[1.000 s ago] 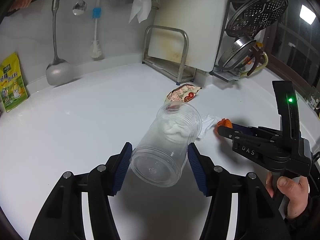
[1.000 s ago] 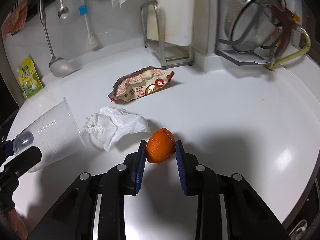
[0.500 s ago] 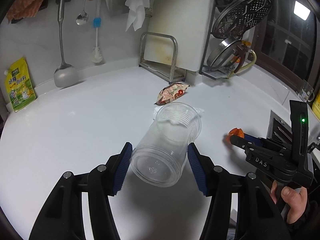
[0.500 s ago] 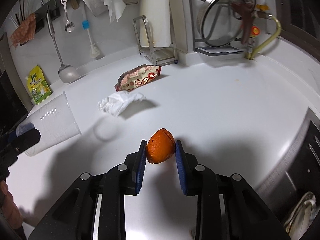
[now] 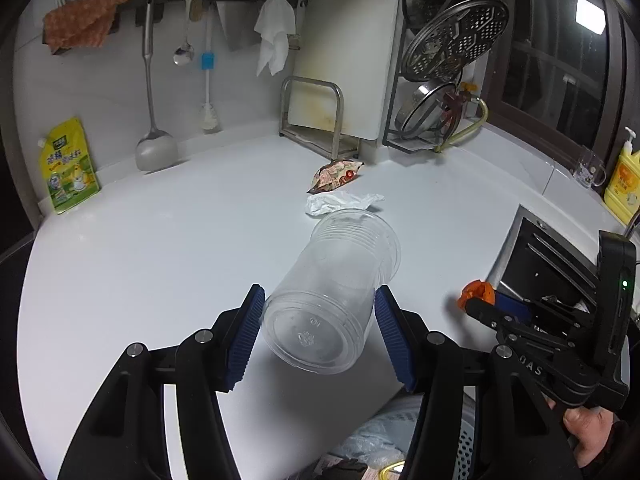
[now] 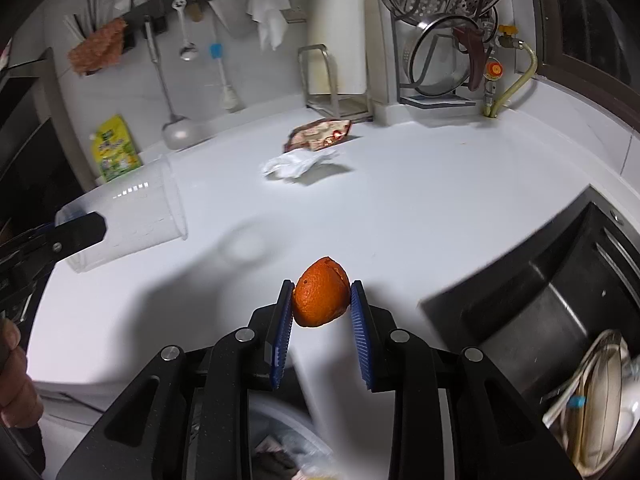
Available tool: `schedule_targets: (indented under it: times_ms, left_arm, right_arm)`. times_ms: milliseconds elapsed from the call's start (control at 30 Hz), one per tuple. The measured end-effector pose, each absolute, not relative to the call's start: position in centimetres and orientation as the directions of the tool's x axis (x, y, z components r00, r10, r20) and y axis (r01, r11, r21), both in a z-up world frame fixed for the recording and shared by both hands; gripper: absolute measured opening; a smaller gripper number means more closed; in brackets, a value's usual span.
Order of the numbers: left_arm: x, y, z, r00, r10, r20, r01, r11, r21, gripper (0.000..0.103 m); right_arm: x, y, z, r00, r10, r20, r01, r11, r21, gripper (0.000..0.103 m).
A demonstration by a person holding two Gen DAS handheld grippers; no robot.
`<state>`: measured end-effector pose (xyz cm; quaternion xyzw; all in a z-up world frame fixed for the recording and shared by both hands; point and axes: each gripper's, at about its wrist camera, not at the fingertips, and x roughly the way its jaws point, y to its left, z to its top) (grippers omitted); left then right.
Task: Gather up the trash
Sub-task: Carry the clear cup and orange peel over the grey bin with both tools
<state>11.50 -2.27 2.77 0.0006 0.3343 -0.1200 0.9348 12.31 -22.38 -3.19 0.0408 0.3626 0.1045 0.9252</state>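
My left gripper (image 5: pixel 320 332) is shut on a clear plastic cup (image 5: pixel 332 288), held tilted above the white counter; the cup also shows in the right wrist view (image 6: pixel 128 220). My right gripper (image 6: pixel 320 320) is shut on an orange peel (image 6: pixel 320 298), also visible in the left wrist view (image 5: pixel 476 292). A crumpled white tissue (image 5: pixel 340 202) (image 6: pixel 296 164) and a red snack wrapper (image 5: pixel 336 174) (image 6: pixel 318 138) lie on the counter further back. A waste bin (image 5: pixel 400 436) (image 6: pixel 280 440) shows below the counter edge, under both grippers.
A sink (image 6: pixel 560 320) with dishes lies to the right. A cutting board rack (image 5: pixel 316 116), a steamer rack (image 5: pixel 448 80) and hanging utensils stand along the back wall. A yellow pouch (image 5: pixel 68 164) leans at the left, a yellow soap bottle (image 5: pixel 622 184) at far right.
Both grippers have pulled back from the counter toward its near edge, carrying the cup and the peel. The bin has come into view below them.
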Motion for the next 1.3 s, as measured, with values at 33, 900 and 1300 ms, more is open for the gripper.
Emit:
schedule_targets:
  times_ms: [33, 900, 1300]
  left_arm:
    - [10.9, -2.1, 2.8, 0.749, -0.222, -0.625, 0.224, 0.972, -0.078, 0.056]
    - [-1.0, -2.5, -1.9, 0.66, -0.29, -0.694, 0.308, 0.946, -0.103, 0.055]
    - [-3.7, -4.0, -4.9, 0.628, -0.263, -0.733, 0.339, 0.94, -0.047, 0.055]
  right_arm:
    - [11.5, -22.1, -3.2, 0.715, 0.226, -0.661, -0.166, 0.974, 0.153, 0.028]
    - [-2.5, -20.4, -7.2, 0.671, 0.237, -0.703, -0.131, 0.97, 0.202, 0.028]
    - [-4.5, -20.7, -10.4, 0.621, 0.243, -0.745, -0.118, 0.969, 0.217, 0.028]
